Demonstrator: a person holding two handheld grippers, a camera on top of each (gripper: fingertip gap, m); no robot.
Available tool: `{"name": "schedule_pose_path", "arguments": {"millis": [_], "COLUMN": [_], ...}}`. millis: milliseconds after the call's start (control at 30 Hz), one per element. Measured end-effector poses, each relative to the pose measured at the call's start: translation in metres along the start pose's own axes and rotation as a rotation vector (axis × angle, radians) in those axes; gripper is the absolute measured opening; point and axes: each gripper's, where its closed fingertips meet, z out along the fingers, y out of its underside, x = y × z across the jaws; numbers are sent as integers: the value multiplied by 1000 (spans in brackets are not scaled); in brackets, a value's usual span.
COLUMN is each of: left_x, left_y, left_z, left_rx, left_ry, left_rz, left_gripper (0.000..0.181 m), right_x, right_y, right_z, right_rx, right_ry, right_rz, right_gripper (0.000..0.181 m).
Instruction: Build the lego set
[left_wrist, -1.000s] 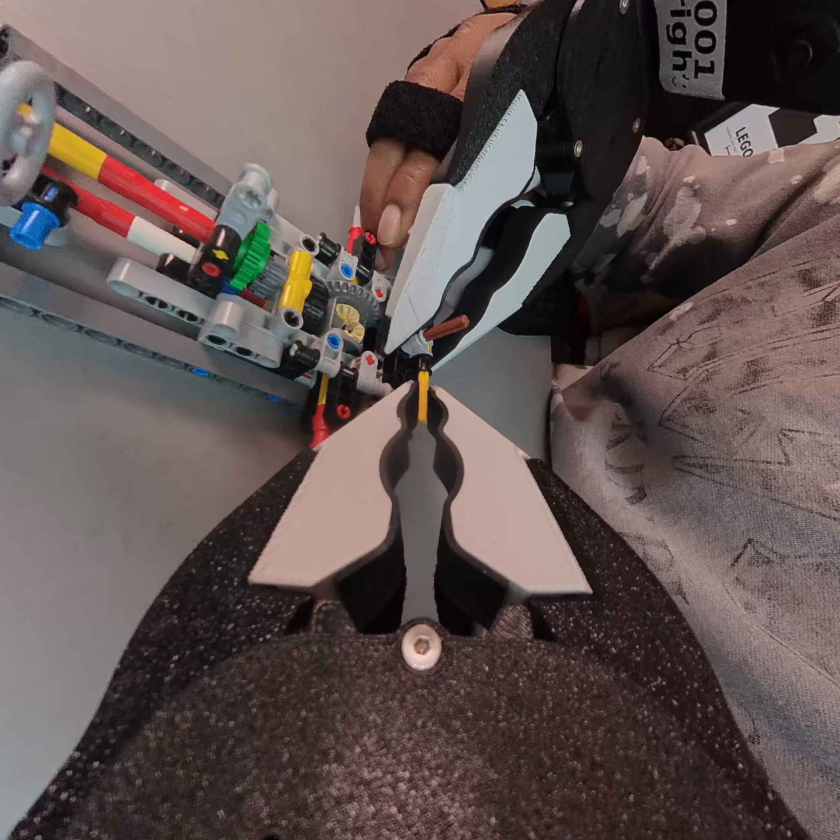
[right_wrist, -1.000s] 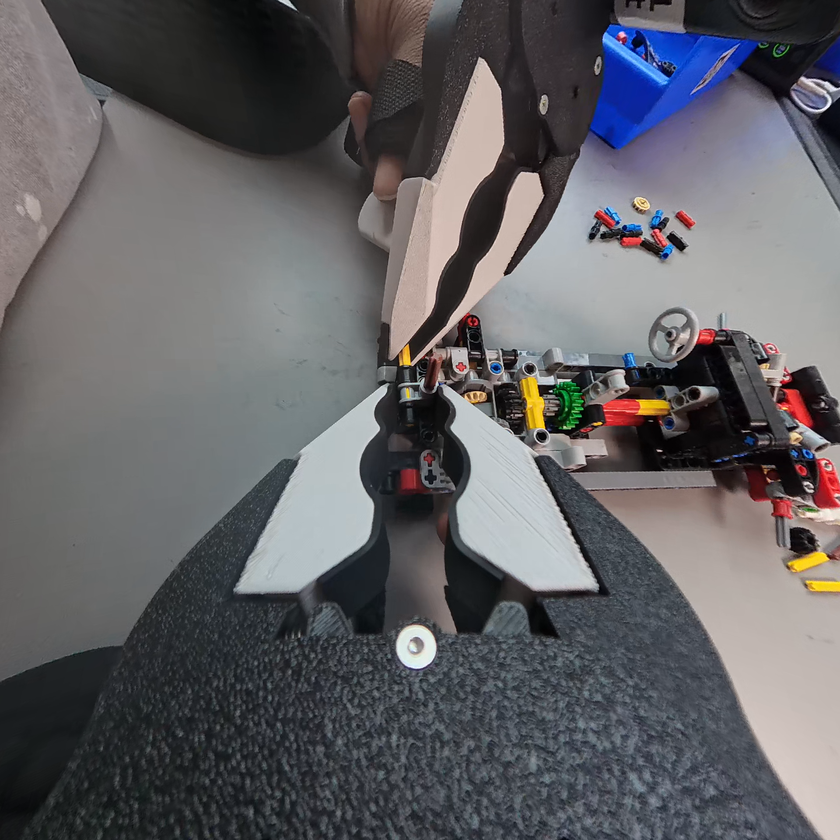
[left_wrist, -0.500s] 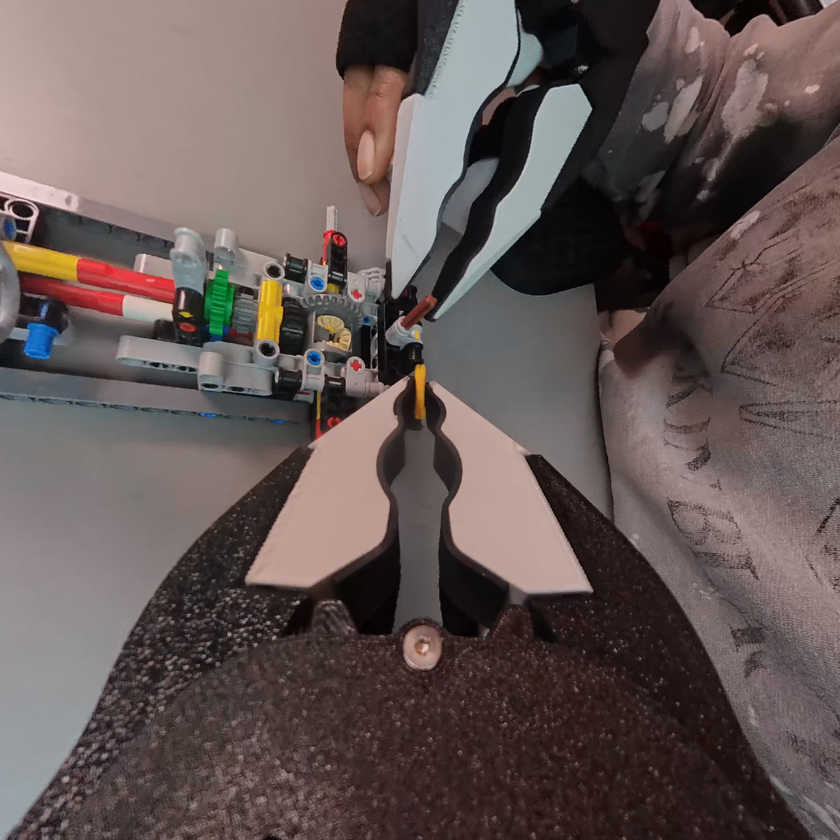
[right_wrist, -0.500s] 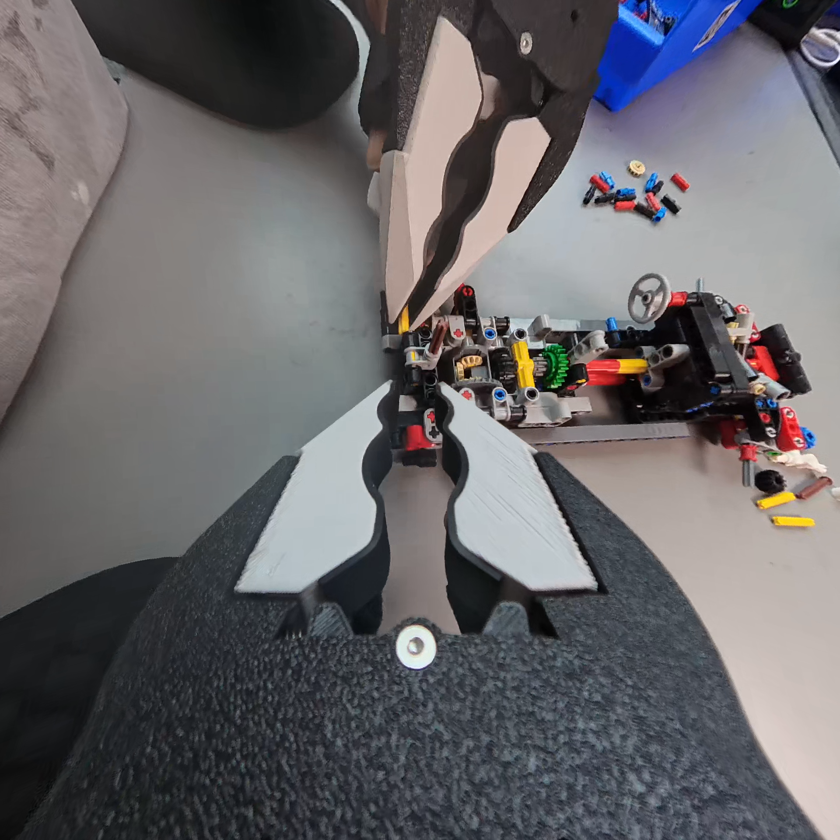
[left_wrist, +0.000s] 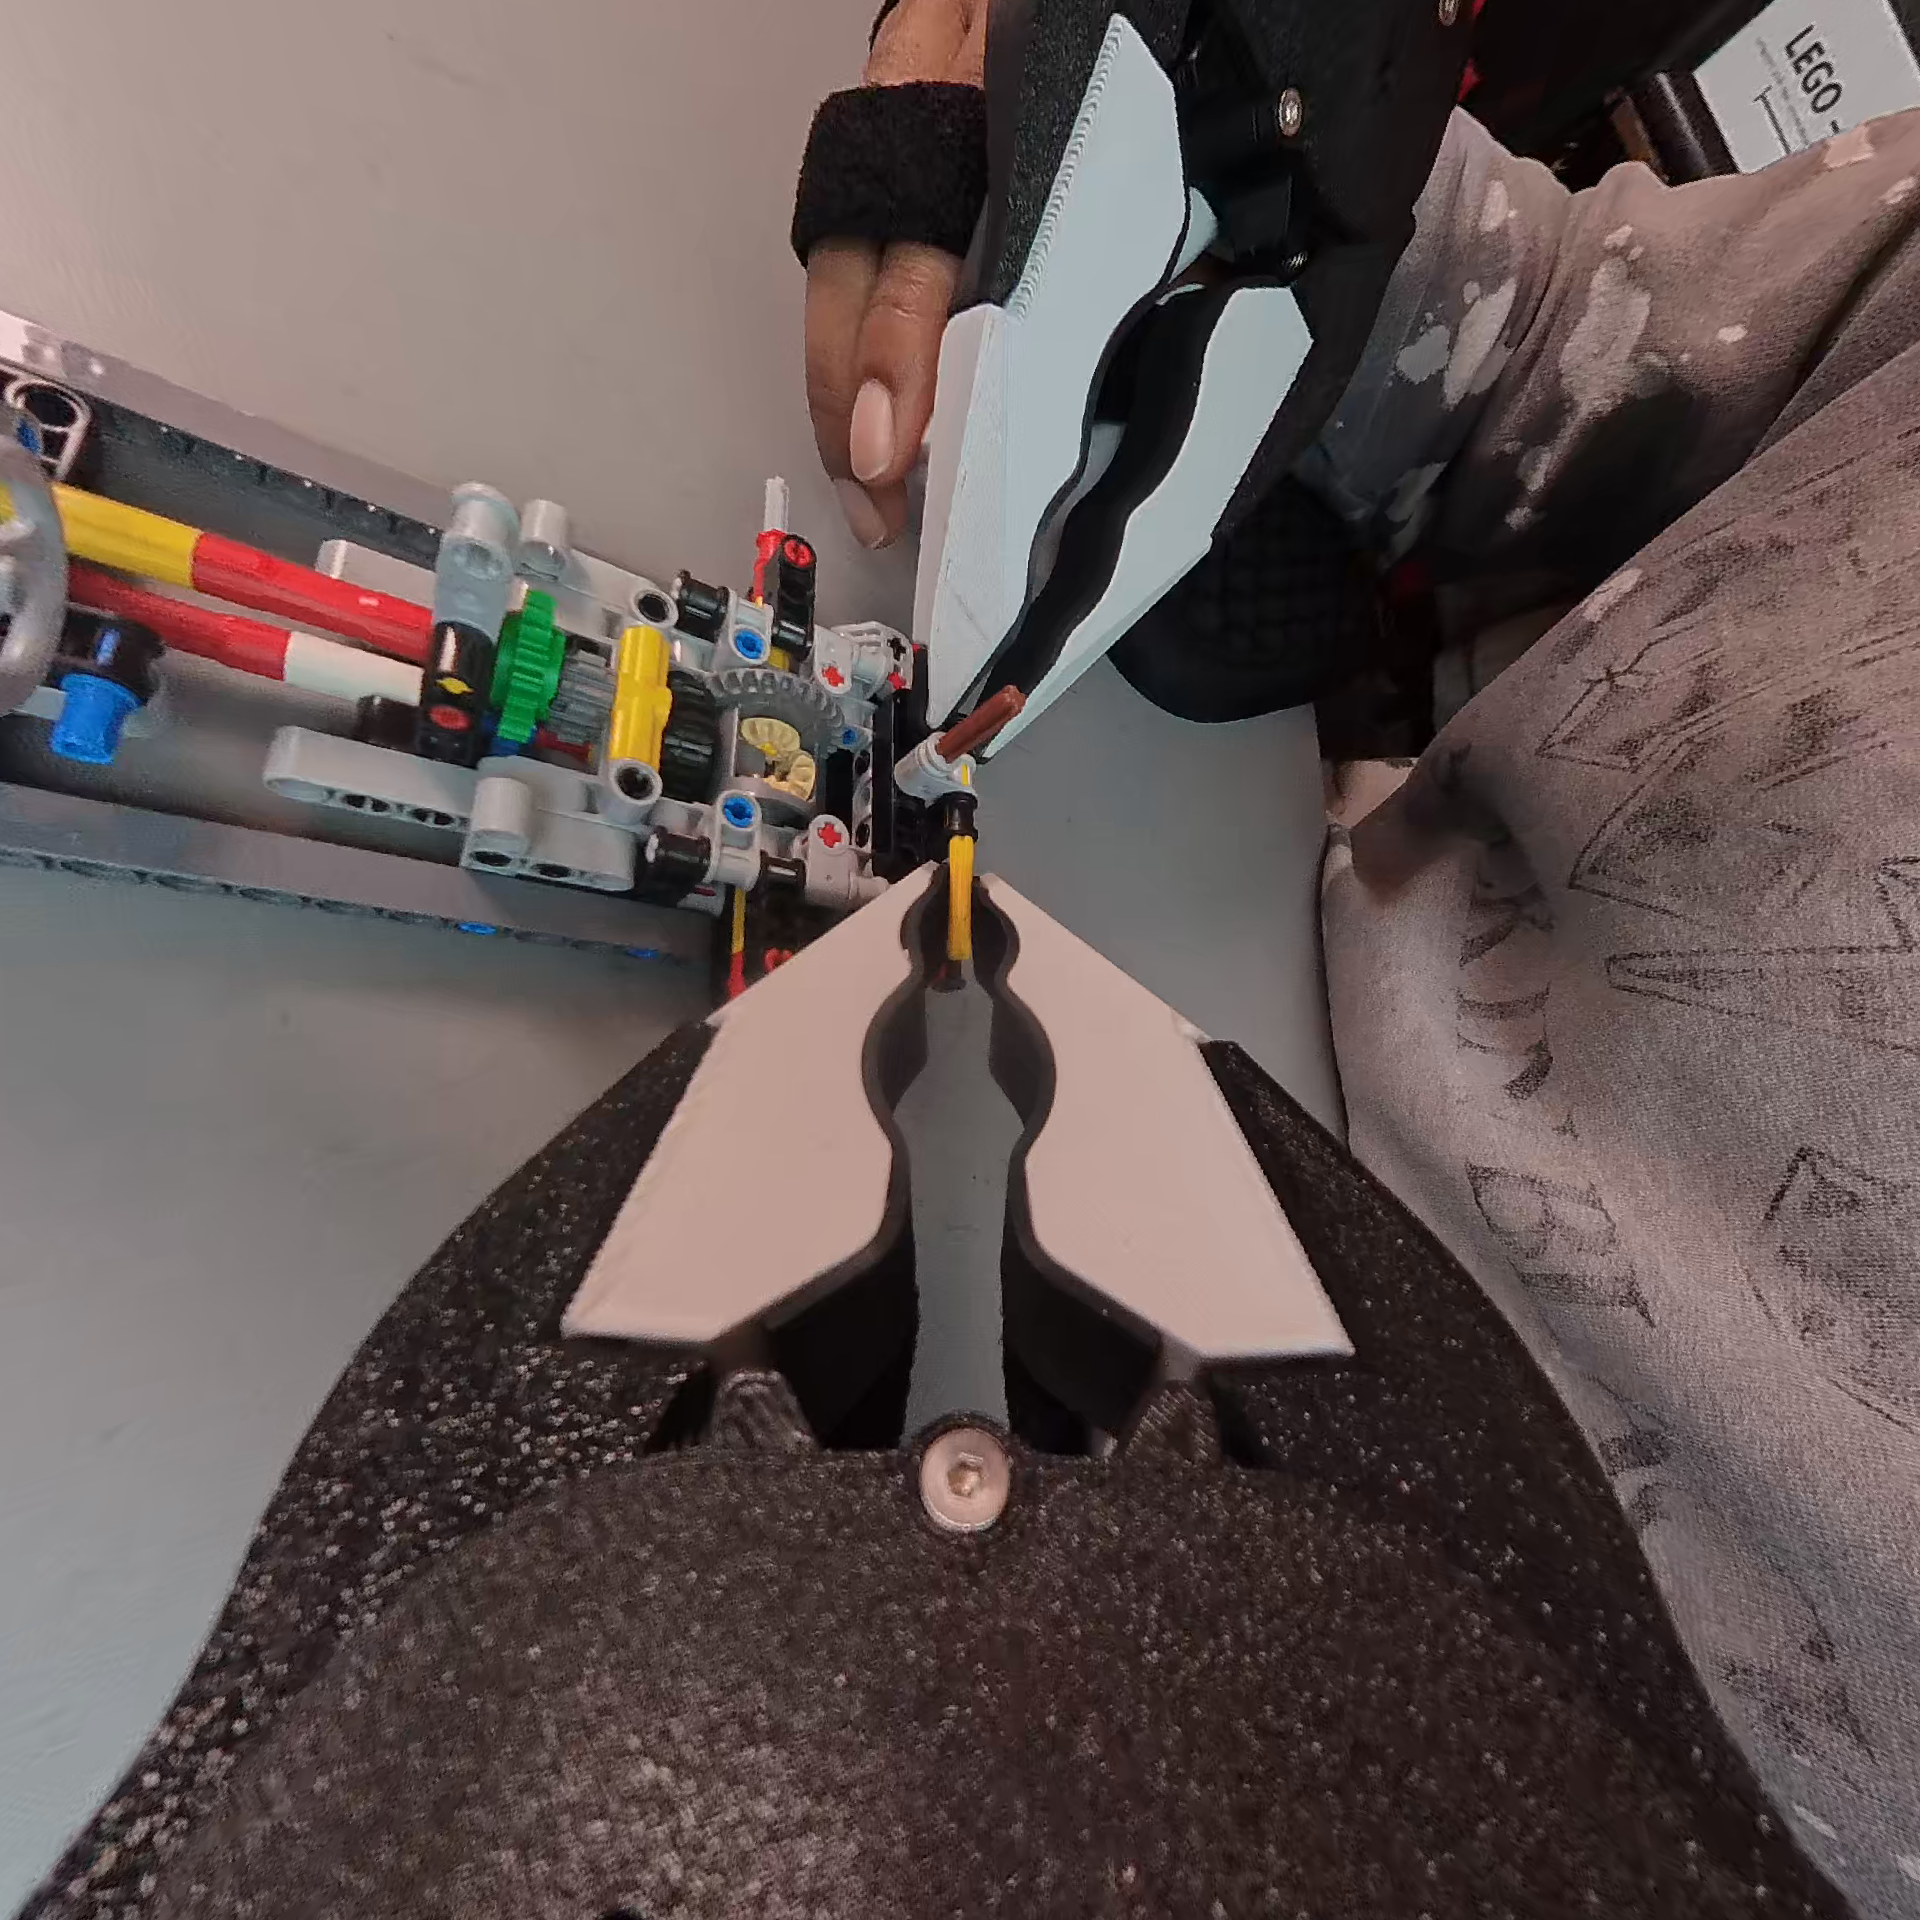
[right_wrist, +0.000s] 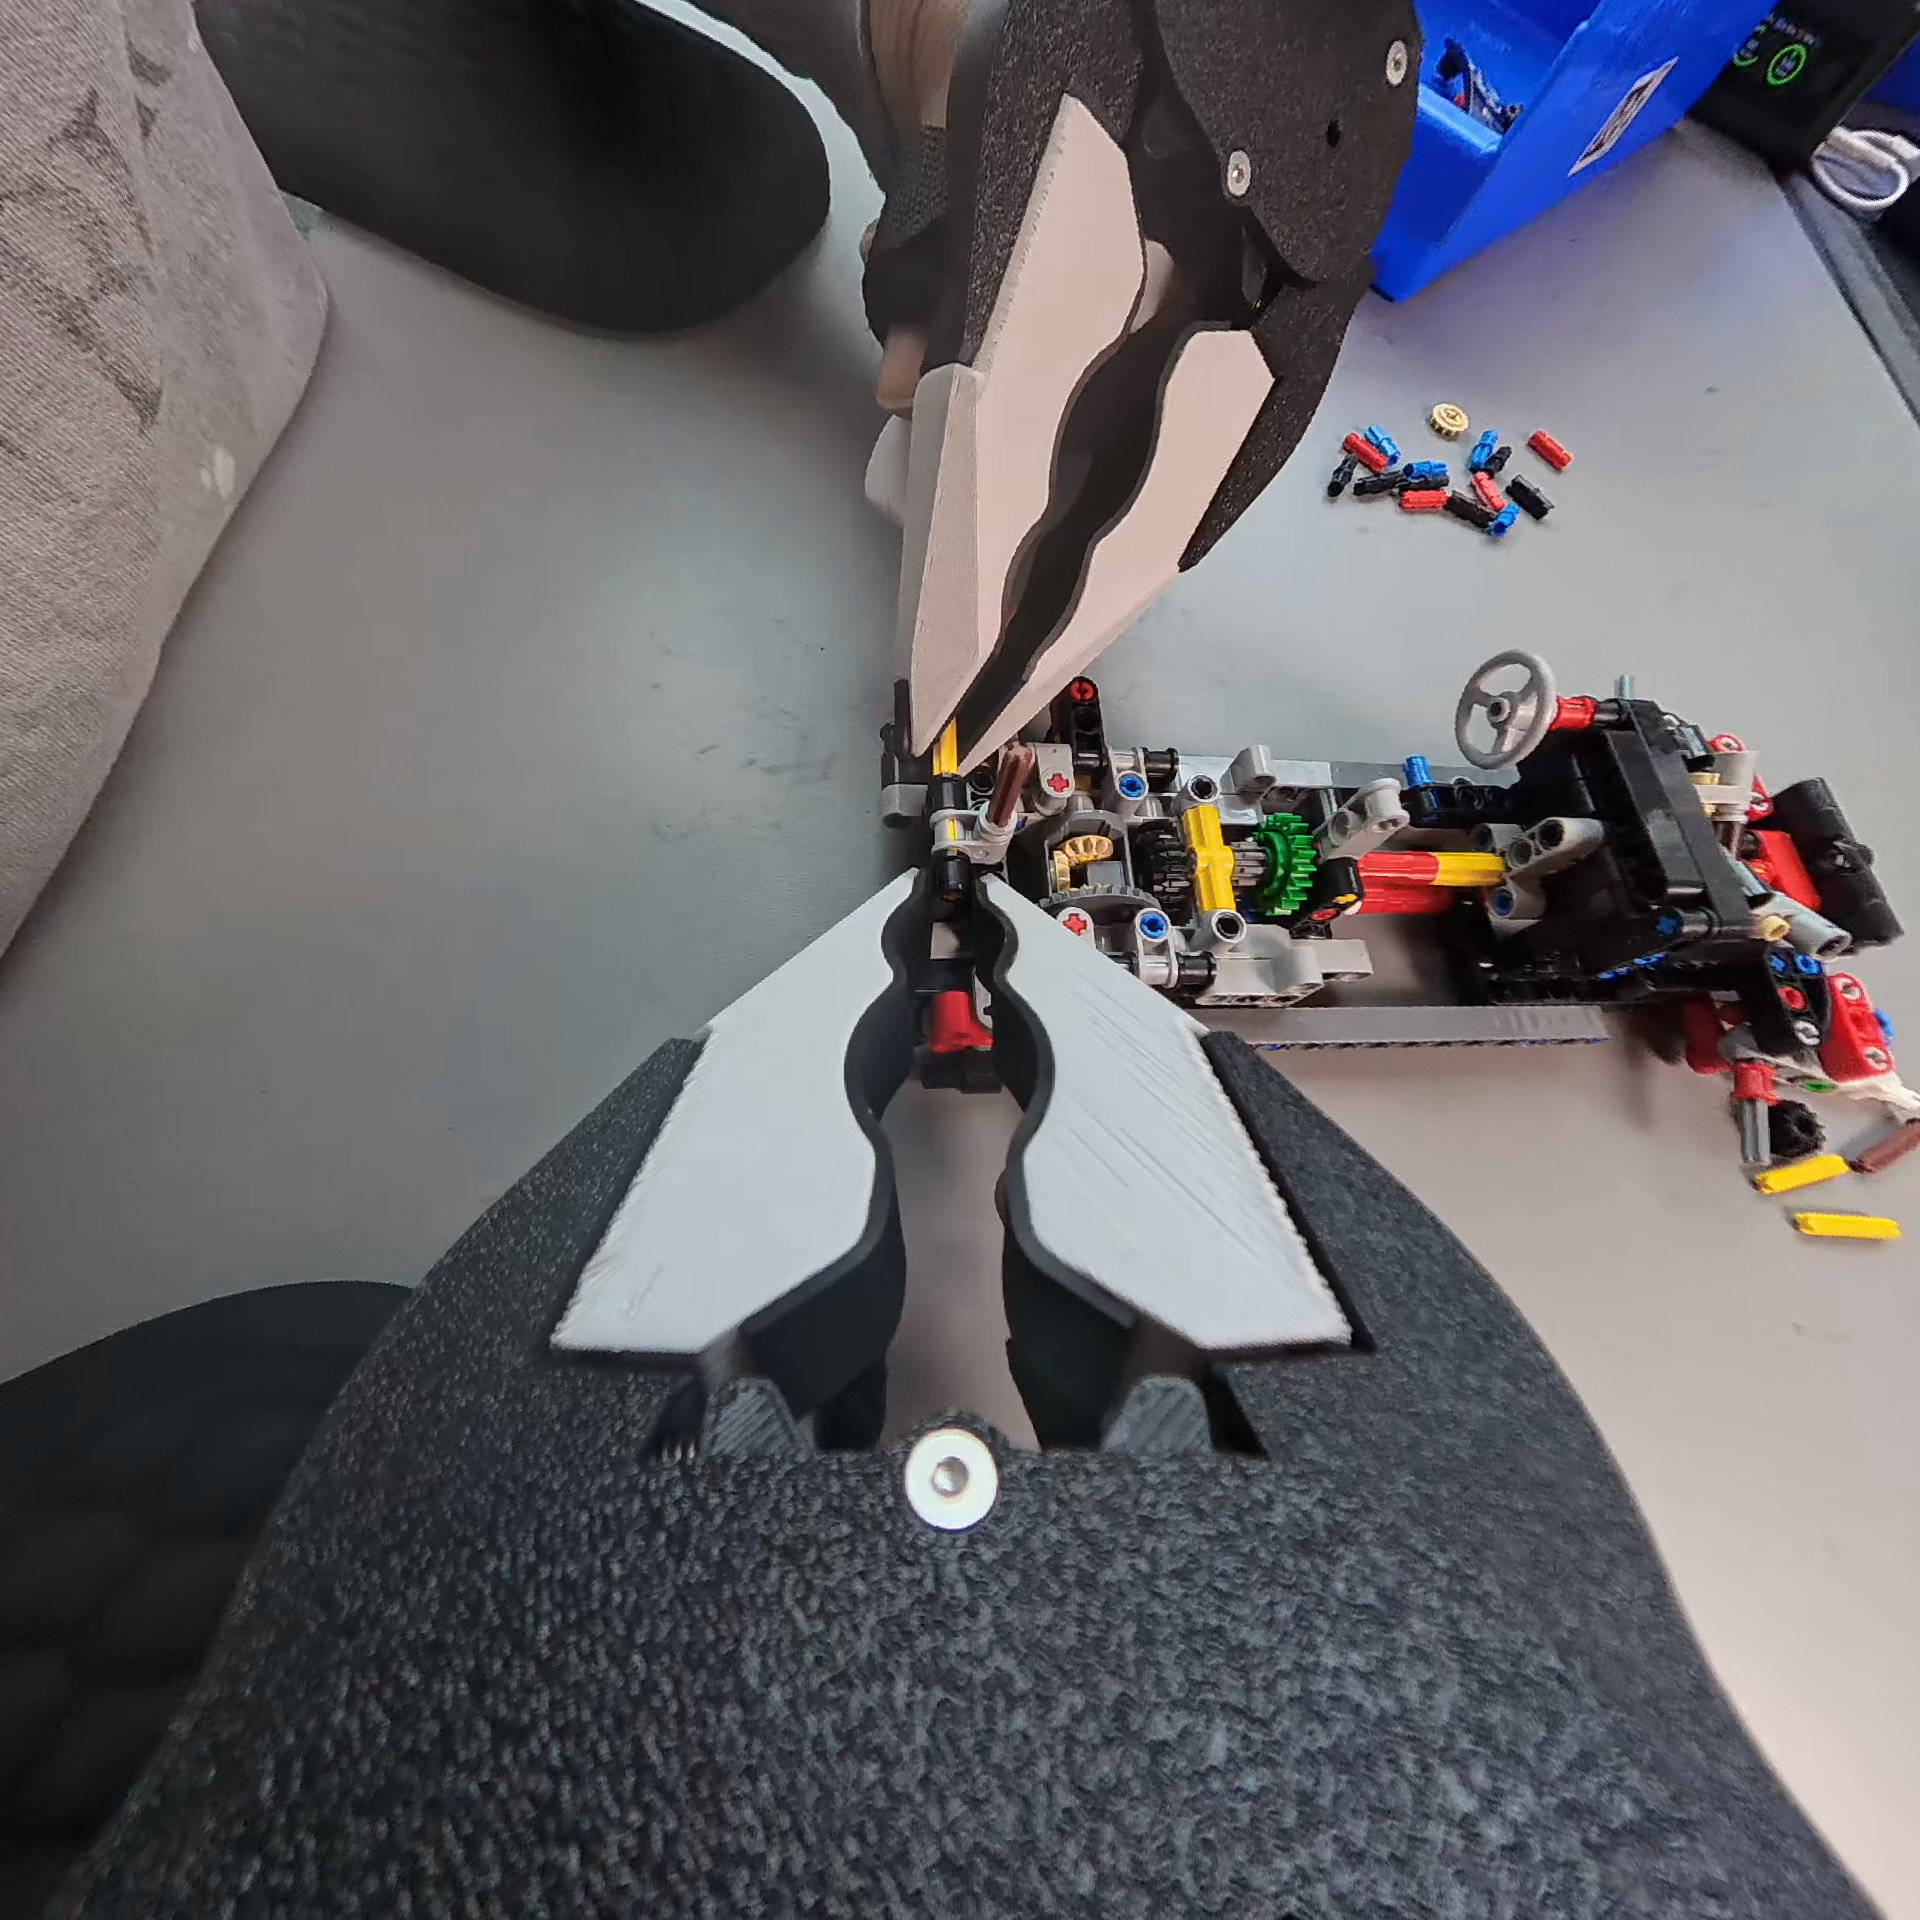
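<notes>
- Left wrist view: the left gripper is pinching a thin yellow axle at the lego chassis end, lying mid-surface.
- The right gripper is closing around that black end frame; whether it grips, I cannot tell.
- Light, rigid plastic, likely slippery: grip the axle squarely.
</notes>
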Motion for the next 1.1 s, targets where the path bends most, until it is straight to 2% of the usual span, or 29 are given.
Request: {"name": "schedule_pose_path", "arguments": {"millis": [133,767,1100], "left_x": [-1,-2,-2], "left_y": [-2,-3,-6], "left_z": [0,3,6], "left_rx": [21,-83,-73], "left_ry": [12,65,78], "left_rz": [-44,17,8], "left_gripper": [1,0,0], "right_x": [1,0,-1], "right_y": [0,-3,-3], "right_z": [1,3,3], "right_rx": [19,50,46], "right_ry": [8,-24,-31], "right_rz": [0,-14,-7], "right_gripper": [3,0,0]}}
